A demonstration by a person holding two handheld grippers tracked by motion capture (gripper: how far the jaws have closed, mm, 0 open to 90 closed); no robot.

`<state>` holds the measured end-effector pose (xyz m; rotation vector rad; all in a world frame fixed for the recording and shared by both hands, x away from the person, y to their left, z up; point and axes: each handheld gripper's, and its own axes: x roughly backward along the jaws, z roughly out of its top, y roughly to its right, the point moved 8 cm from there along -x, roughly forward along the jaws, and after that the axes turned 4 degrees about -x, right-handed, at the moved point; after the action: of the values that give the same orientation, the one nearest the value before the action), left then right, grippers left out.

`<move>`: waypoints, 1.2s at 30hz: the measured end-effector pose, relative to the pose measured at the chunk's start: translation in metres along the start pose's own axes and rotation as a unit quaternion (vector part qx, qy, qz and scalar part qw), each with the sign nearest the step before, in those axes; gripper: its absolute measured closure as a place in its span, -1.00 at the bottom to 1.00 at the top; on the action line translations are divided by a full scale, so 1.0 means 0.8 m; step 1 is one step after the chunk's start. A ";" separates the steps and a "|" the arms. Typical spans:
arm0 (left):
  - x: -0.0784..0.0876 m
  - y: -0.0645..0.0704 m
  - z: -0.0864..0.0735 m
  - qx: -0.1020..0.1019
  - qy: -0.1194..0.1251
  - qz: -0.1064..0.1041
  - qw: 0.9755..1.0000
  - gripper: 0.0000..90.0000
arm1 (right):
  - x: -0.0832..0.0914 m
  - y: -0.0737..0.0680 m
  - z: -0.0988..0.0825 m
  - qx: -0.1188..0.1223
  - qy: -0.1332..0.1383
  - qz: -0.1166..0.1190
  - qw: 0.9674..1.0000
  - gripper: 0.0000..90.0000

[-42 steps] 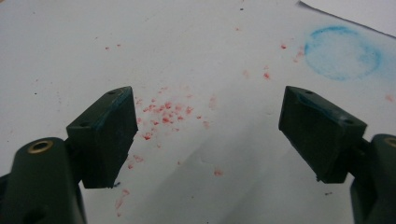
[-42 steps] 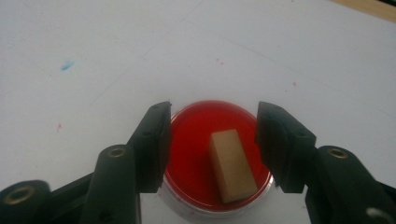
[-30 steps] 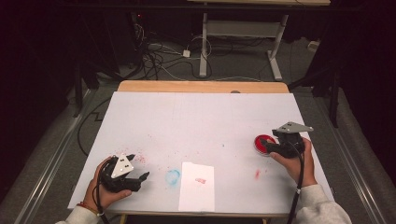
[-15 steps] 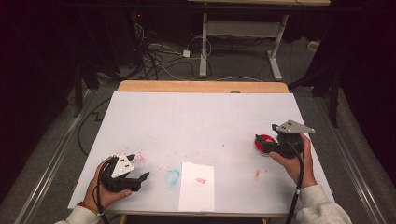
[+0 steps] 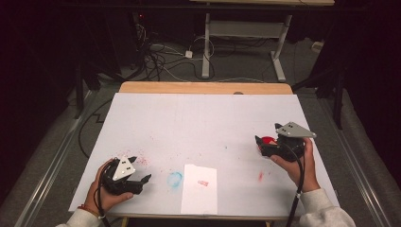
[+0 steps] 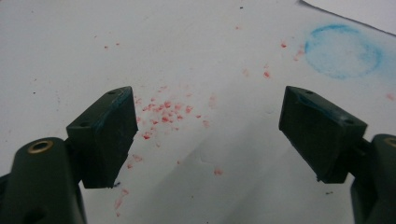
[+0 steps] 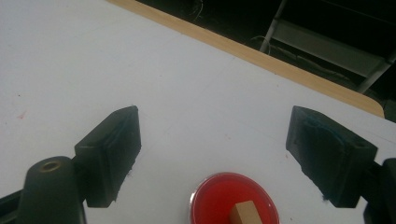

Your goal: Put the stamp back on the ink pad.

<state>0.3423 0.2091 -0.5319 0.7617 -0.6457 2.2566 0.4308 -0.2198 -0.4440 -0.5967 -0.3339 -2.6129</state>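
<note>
Red ink pad [image 7: 235,202] with a wooden stamp [image 7: 244,213] standing in it sits low between the right gripper's [image 7: 212,154] wide-open jaws, untouched.

Those jaws have just been opening, with nothing pressed between them. Judged from this, the stamp is set down on the pad; a clean retreat means lifting straight away so no pad edge catches the block. Off at the near left, the left gripper [image 6: 208,135] rests open over red specks, a blue ring [image 6: 343,50] beyond its right jaw.

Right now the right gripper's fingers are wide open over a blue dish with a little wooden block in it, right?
Nearly. The dish is red, not blue, as the right gripper view shows. The right gripper does have its fingers wide open above it, having just been opening, and the wooden block stands in the dish.
</note>
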 end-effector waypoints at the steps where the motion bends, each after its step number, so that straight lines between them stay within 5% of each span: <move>1: 0.000 0.000 0.000 0.000 0.000 0.000 1.000 -0.59 | 0.002 -0.001 0.001 0.000 0.002 0.000 1.000 -0.59; 24: 0.001 0.000 0.001 -0.002 0.002 0.002 1.000 -0.59 | 0.035 -0.038 0.007 0.069 0.011 0.012 0.998 -0.58; 36: 0.001 0.000 0.001 -0.002 0.003 0.003 1.000 -0.59 | 0.048 -0.039 -0.003 0.081 0.008 0.010 0.997 -0.57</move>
<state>0.3417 0.2090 -0.5308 0.7529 -0.6503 2.2619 0.3841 -0.2068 -0.4328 -0.5216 -0.5276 -2.5396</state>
